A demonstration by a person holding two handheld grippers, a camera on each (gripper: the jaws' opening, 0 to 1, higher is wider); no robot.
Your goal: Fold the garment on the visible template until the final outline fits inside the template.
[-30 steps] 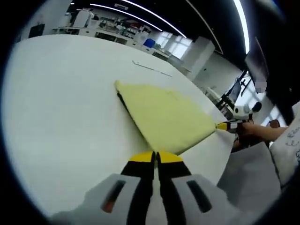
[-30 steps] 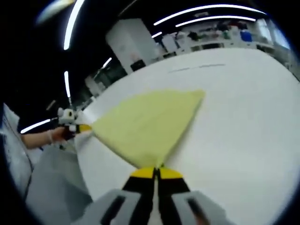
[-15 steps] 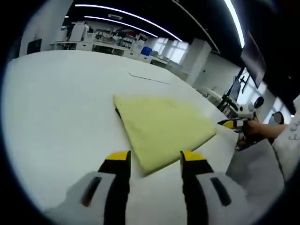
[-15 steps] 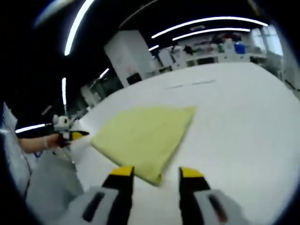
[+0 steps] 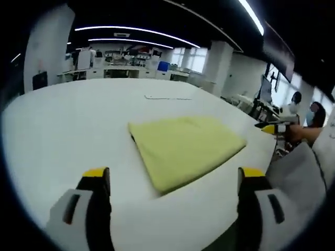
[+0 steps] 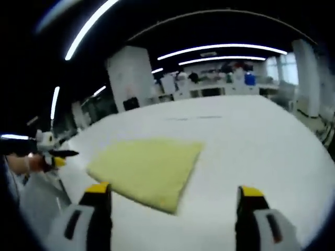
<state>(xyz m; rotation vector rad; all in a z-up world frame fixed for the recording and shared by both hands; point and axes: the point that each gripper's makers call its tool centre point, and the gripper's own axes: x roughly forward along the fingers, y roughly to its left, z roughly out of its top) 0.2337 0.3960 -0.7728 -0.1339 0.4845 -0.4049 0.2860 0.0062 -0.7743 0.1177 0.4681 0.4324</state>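
A folded pale yellow garment point(image 5: 184, 147) lies flat on the white table point(image 5: 68, 130), in the right gripper view the garment point(image 6: 148, 169) is left of centre. My left gripper point(image 5: 175, 180) is open wide, held just short of the garment's near corner, nothing between its jaws. My right gripper point(image 6: 171, 196) is open wide too, a little back from the garment's near edge. The right gripper point(image 5: 273, 128) comes in at the right of the left gripper view, and the left gripper point(image 6: 55, 155) comes in at the left of the right gripper view. A thin dark template line point(image 5: 167, 98) is on the table beyond the garment.
The table edge point(image 5: 261, 157) runs close to the garment's right side, with a person's hand point(image 5: 301, 135) beyond it. Benches and shelves point(image 5: 120, 57) stand at the back of the room. A white pillar point(image 6: 128, 78) stands behind the table.
Both grippers, shut on the garment's corners a second ago, have let go and opened wide. Both have drawn back, and the garment now lies flat.
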